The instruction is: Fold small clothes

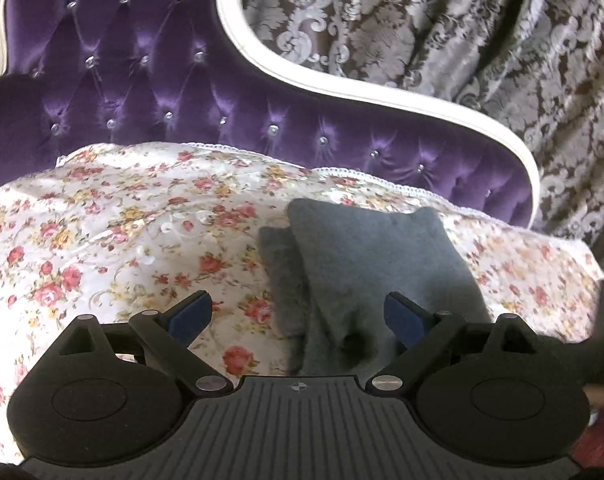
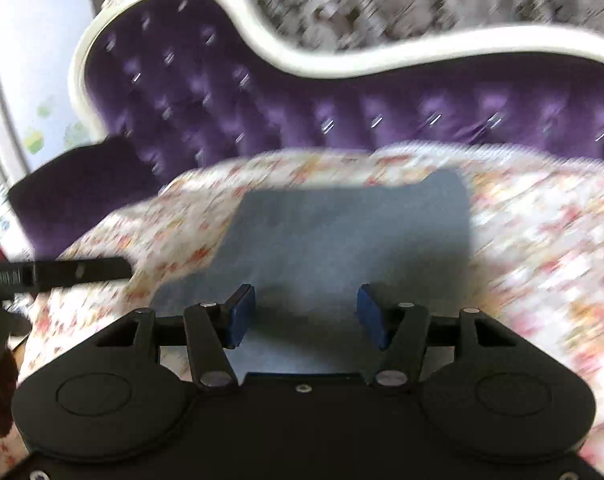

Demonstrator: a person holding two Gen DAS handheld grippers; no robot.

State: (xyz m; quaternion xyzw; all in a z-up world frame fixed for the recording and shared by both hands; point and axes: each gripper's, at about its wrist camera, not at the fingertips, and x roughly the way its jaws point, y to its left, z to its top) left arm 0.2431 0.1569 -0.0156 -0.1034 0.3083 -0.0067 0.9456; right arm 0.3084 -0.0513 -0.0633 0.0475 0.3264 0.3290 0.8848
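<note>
Both wrist cameras sit close above the floral-printed white bedspread (image 1: 102, 232), facing forward past open jaws toward the shared purple tufted velvet headboard (image 2: 341, 116).

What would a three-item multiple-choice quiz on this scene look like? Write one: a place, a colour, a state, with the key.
1. Where does the folded grey cloth lie?
A. on the floral bedspread
B. on a wooden floor
C. in a basket

2. What colour is the tufted headboard?
A. green
B. purple
C. red

3. How do the left gripper and the right gripper stand?
A. both shut on the cloth
B. left shut, right open
C. both open, holding nothing

Key:
A, the flower print shows around the cloth.
B, purple velvet with crystal buttons inside a white frame.
C, in each wrist view the blue pads stand apart, the cloth lying beyond them.
</note>
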